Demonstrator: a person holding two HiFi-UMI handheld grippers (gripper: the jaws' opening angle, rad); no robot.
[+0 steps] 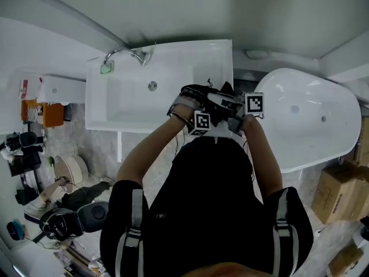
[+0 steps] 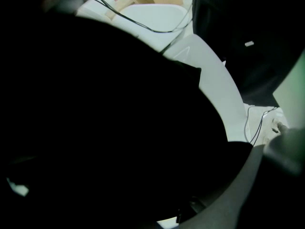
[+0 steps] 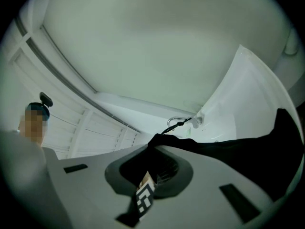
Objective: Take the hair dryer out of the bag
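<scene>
Hair dryer: seen in no view, so judged to be inside the black bag. The bag rested on the right end of the sink, beside the bathtub. Right gripper: jaws pressed together on the fabric of the bag's rim, holding the mouth. Left gripper: jaws spread wide, nose thrust down into the dark fabric, no grip on anything discernible. Progress, by judgement: bag held and entered; seizing the dryer and lifting it out remained.
</scene>
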